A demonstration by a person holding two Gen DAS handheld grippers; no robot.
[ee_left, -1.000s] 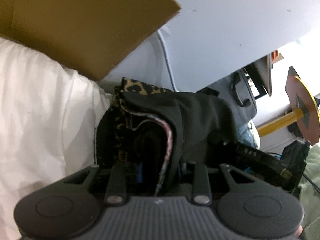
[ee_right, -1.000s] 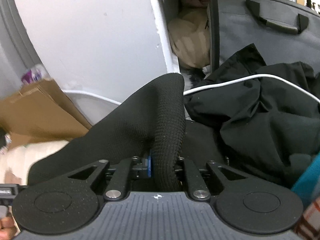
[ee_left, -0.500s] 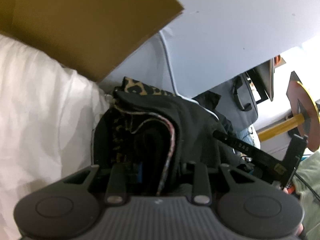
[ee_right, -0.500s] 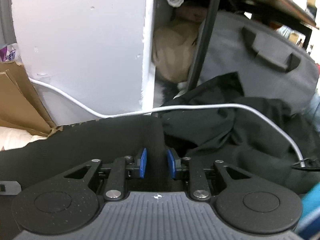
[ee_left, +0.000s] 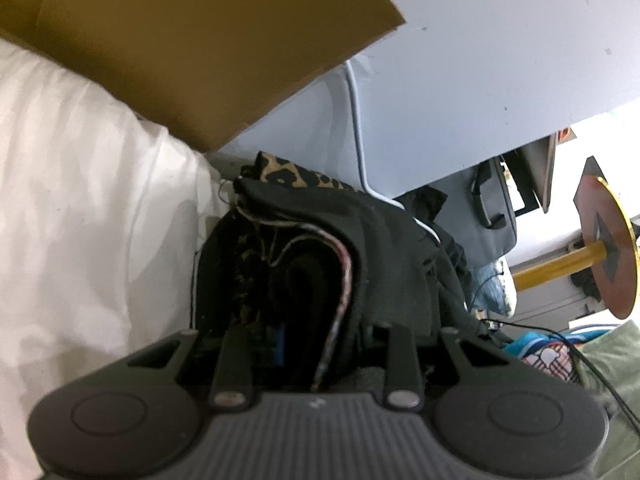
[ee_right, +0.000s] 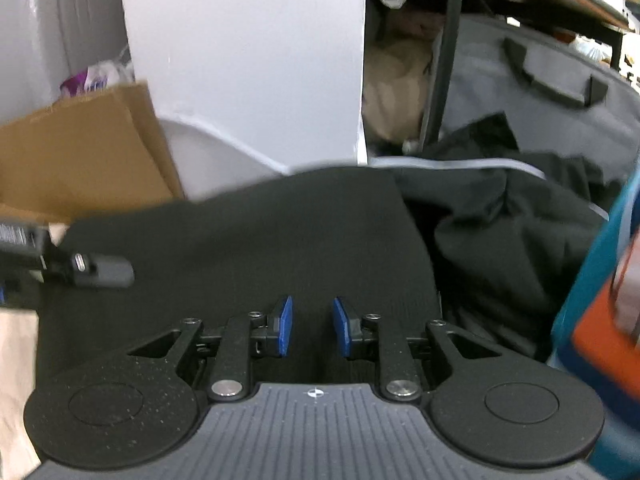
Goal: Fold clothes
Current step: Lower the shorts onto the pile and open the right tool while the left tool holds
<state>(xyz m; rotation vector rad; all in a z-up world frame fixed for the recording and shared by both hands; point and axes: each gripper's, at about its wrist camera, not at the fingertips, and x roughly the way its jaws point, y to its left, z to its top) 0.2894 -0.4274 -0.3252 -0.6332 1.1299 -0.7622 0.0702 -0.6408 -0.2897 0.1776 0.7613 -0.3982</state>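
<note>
Pinching a bunched corner of a black garment (ee_left: 384, 240), the left fingers (ee_left: 320, 344) hold on; the right fingers (ee_right: 310, 326) stand spread above its flat panel. One-sided tension could drag the fold crooked, or snag the white cable (ee_left: 358, 136).

Each camera sits just behind its own tool and looks forward along the fingers, so the tool's body fills the bottom of both pictures.

The left wrist view is pressed very near a bunched black garment (ee_left: 384, 240), with a white pillow (ee_left: 92, 216) at 9 o'clock, a cardboard flap (ee_left: 192, 36) at 11 o'clock and a white cable (ee_left: 356, 120) at 12 o'clock.

The right wrist view looks low across the same black garment (ee_right: 240, 248), toward a white wall panel (ee_right: 248, 60) at 12 o'clock.

Both views share the garment, the cardboard (ee_right: 80, 152), the grey bag (ee_left: 484, 208) (ee_right: 540, 92) and the crumpled dark clothing (ee_right: 512, 240).
</note>
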